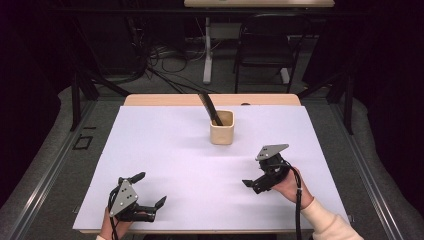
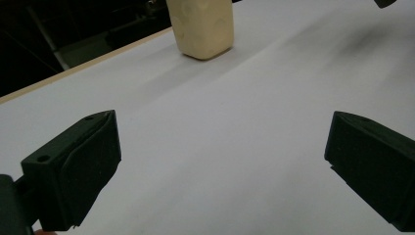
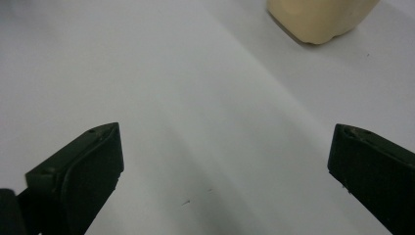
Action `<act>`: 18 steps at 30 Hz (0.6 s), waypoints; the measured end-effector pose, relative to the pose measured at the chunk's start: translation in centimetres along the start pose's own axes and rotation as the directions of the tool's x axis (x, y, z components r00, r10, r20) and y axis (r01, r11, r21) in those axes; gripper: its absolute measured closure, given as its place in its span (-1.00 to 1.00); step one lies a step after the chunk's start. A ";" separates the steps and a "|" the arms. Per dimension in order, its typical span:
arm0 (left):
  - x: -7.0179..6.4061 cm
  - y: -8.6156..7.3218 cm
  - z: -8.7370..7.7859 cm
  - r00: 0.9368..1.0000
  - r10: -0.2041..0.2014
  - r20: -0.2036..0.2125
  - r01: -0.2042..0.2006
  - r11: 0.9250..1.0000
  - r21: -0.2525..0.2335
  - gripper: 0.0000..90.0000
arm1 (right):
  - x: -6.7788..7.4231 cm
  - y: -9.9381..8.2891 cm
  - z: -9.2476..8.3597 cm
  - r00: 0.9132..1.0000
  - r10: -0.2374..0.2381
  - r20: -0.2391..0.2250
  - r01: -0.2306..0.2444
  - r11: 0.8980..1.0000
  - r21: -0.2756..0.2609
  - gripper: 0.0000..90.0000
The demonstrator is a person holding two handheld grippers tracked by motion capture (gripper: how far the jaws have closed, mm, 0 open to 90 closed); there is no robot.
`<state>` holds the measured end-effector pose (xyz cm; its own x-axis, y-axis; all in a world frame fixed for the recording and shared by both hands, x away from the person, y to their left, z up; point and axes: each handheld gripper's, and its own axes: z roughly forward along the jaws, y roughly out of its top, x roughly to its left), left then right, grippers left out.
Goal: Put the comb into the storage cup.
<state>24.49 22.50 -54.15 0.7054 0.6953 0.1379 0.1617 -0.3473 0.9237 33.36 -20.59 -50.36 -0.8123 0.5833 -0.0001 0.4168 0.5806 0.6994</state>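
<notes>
right now both grippers are hovering low over the near part of the desk (image 1: 165, 150), each with jaws spread wide and nothing between them; the left gripper (image 1: 150, 192) is sitting near the front left edge, the right gripper (image 1: 252, 186) is sitting off to the right, both well apart from the cup (image 1: 222, 128); the beige cup is standing upright toward the far middle of the white sheet, with a dark flat tool (image 1: 210, 108) leaning out of it toward the far left; in the left gripper view the cup (image 2: 201, 27) is showing ahead, and in the right gripper view the cup (image 3: 320, 17) is showing at the top; judging from this, the work is sitting at a rest or approach stage, with no grasp begun; the next move is probably calling for one gripper to travel forward to the cup, perhaps steadying its wall while the other is closing on the tool's upper end.
</notes>
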 end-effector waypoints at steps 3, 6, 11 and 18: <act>0.0 0.0 0.0 1.000 0.000 -0.001 0.000 1.000 -0.001 -0.99 | 0.2 -0.4 -0.1 1.000 0.005 0.002 -0.005 1.000 -0.006 -1.00; 0.0 0.0 0.0 1.000 -0.001 0.001 0.001 1.000 -0.004 -0.99 | 0.4 -0.9 -0.3 1.000 0.008 0.006 -0.008 1.000 -0.020 -1.00; 0.0 0.0 0.0 1.000 -0.001 -0.001 0.001 1.000 -0.003 -0.99 | 0.6 -1.8 -0.6 1.000 0.003 0.011 -0.002 0.999 -0.044 -1.00; 0.0 0.0 0.0 1.000 0.001 0.002 -0.001 1.000 -0.001 -0.99 | 1.1 -3.1 -0.8 1.000 0.001 0.024 0.001 0.997 -0.076 -1.00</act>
<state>24.50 22.50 -54.16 0.7067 0.6940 0.1378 0.1606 -0.3470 0.9240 30.92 -22.20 -51.98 -0.8018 0.5973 -0.0170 0.3837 0.5364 0.7517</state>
